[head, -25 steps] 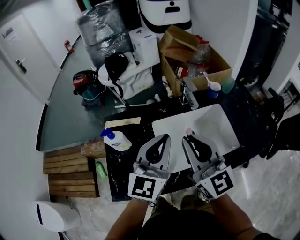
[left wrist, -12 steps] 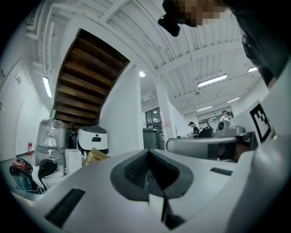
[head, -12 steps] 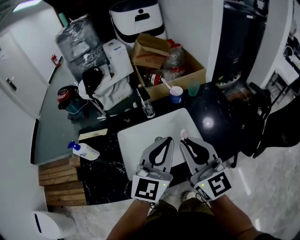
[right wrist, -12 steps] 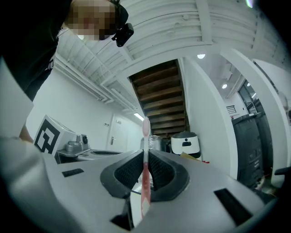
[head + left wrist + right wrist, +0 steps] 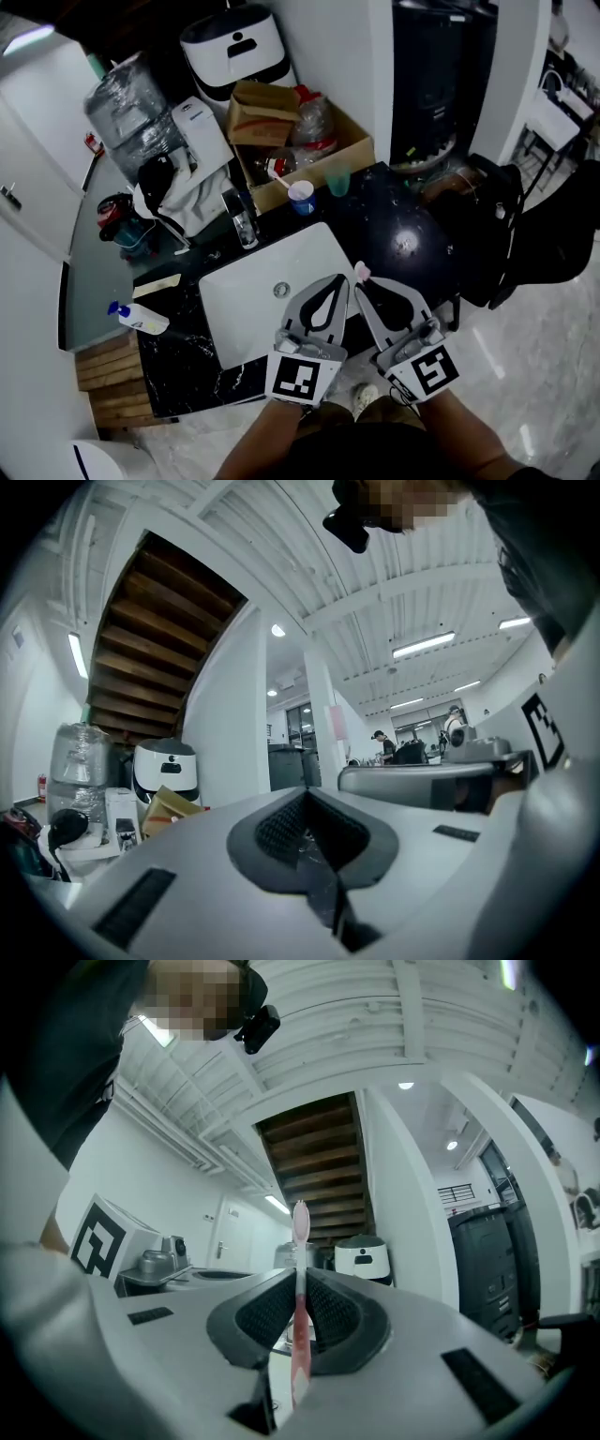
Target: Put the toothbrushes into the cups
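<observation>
Carry step, looks like: right gripper [image 5: 364, 287] is clamped on the pink toothbrush [image 5: 299, 1232], bristles up, over the sink's [image 5: 239, 300] near edge, left gripper [image 5: 334, 283] pinched closed on nothing, so next it probably reaches across to the green cup [image 5: 338, 181].

The grey left hand-held gripper [image 5: 336, 280] is held closed, empty; beside it, the grey right hand-held gripper [image 5: 360, 285] is clamped on a pink toothbrush [image 5: 299, 1241].
</observation>
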### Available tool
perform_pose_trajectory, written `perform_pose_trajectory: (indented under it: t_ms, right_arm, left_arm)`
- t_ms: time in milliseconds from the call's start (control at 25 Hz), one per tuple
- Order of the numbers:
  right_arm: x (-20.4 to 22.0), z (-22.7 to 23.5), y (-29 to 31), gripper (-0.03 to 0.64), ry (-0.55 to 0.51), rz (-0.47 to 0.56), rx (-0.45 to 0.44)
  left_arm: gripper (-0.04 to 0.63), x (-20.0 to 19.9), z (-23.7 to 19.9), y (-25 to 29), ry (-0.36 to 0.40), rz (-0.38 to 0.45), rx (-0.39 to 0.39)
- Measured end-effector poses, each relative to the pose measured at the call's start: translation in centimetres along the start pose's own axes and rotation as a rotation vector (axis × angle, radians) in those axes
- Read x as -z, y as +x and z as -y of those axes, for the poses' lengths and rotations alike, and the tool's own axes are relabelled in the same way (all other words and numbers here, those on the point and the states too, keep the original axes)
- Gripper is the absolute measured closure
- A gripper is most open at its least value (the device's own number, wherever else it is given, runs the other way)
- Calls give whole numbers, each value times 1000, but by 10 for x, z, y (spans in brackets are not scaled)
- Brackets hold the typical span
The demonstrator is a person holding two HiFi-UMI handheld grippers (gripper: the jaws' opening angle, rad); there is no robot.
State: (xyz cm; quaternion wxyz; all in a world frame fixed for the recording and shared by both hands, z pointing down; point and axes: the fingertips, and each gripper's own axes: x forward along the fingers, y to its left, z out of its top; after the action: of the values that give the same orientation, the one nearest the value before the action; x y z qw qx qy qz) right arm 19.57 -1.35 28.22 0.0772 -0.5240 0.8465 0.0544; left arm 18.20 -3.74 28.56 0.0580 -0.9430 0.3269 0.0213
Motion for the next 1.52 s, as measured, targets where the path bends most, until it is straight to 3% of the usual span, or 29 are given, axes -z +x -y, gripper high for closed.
perform_pose_trajectory:
  t_ms: [480,960,1200,1520]
  right_arm:
    - [1,15,-11,566,2,2,84]
    - [21,12,9,566,-21,-54,145]
    - [32,34,35,566,-29,-70,96]
    - [48,124,87,566,28,-65,-48]
  left_arm:
    - [591,-4,16,17,-22,22,73]
    - [591,-1,-22,12,-34,33,111]
    - [591,7,-43,43,-36,44,75]
    - [591,30,-72,136,-16,3,-55]
